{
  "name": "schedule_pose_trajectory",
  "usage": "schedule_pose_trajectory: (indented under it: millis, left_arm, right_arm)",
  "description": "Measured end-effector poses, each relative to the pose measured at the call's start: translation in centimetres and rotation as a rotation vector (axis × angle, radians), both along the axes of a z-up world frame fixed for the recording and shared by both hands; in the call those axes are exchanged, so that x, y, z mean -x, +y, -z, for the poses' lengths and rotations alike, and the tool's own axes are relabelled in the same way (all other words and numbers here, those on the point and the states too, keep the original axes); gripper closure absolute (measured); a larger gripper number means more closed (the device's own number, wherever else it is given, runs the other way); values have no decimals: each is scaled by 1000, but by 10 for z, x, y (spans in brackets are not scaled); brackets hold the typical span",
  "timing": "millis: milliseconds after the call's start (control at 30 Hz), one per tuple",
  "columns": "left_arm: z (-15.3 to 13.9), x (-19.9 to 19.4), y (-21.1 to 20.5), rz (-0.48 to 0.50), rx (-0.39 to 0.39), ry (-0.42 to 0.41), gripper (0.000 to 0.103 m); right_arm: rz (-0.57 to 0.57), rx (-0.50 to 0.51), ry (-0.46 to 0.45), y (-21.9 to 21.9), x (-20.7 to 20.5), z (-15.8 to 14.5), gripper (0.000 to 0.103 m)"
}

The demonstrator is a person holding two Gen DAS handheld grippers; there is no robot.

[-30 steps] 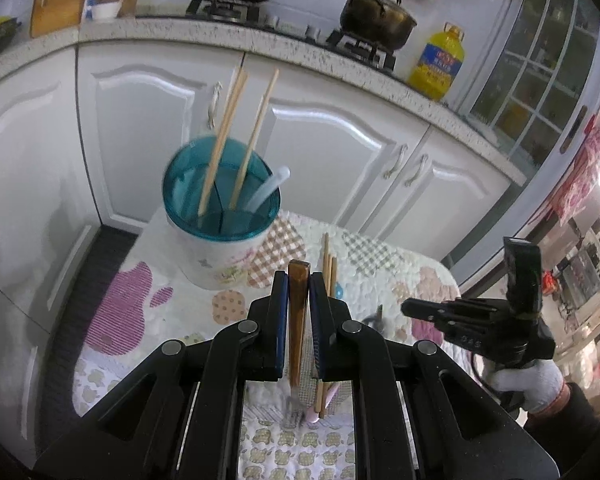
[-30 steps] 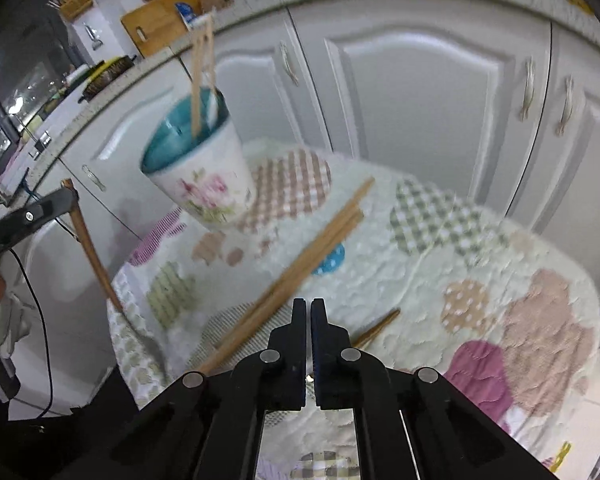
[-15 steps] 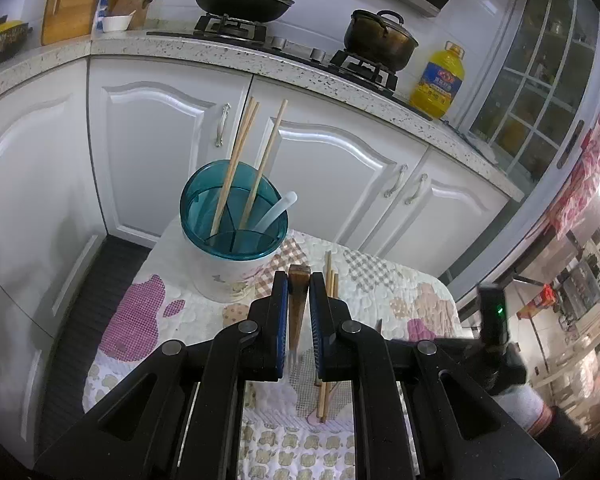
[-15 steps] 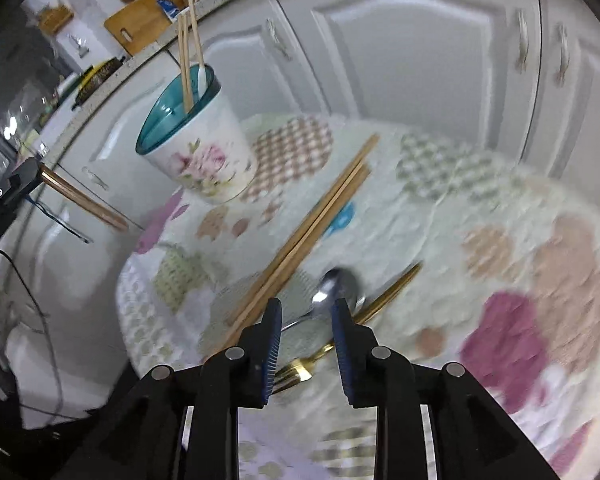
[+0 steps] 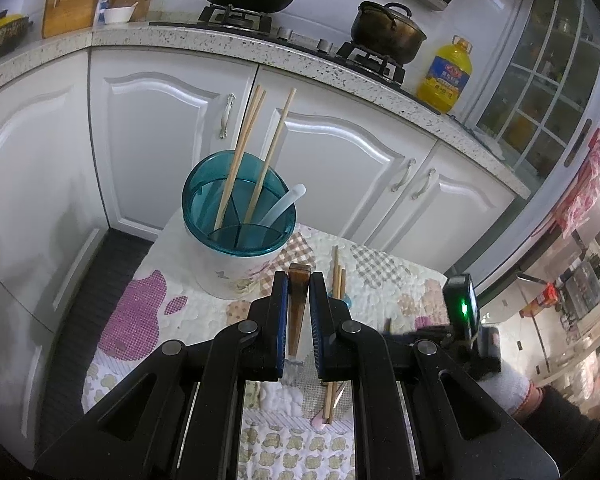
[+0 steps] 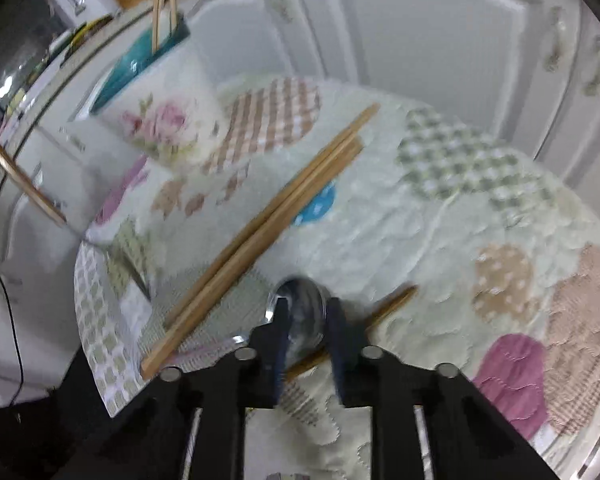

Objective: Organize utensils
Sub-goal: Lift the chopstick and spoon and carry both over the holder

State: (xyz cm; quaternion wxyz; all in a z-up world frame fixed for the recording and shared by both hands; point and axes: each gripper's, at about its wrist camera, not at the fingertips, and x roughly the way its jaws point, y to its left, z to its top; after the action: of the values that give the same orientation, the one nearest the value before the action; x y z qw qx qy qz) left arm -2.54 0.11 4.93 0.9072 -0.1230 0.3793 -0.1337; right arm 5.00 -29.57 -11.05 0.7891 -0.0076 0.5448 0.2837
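Note:
My left gripper (image 5: 299, 280) is shut on a fork's brown handle (image 5: 299, 304), and the tines (image 5: 292, 366) hang below the jaws. Beyond it stands the white floral utensil holder with a teal rim (image 5: 236, 216), holding chopsticks and a white spoon. My right gripper (image 6: 304, 308) points steeply down over a metal spoon (image 6: 296, 292) on the patchwork cloth. Its jaws are closing, the spoon's bowl shows between them, and the pads do not visibly press on it. Loose chopsticks (image 6: 268, 220) lie to the spoon's left. The picture is blurred.
A thin gold-brown handle (image 6: 392, 300) lies under the right fingers. The holder (image 6: 156, 116) stands at the cloth's far left corner. White cupboards (image 5: 148, 132) close in behind the small table. A gloved hand (image 5: 504, 384) carries the right gripper at the table's right side.
The right gripper sank toward the cloth and tipped further down. Its jaws went from shut to apart, then narrowed around the spoon's bowl. The left gripper kept the fork.

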Motion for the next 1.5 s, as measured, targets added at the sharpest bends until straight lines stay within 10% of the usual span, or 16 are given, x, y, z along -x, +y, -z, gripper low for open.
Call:
schedule_pose_trajectory:
  millis: [1000, 1500]
  left_arm:
    - [-61, 14, 23, -19, 42, -130, 94]
    - [-118, -44, 62, -141, -30, -247, 94]
  right_arm:
    - [6, -53, -212, -2, 30, -118, 101]
    - [55, -138, -397, 40, -44, -229, 101]
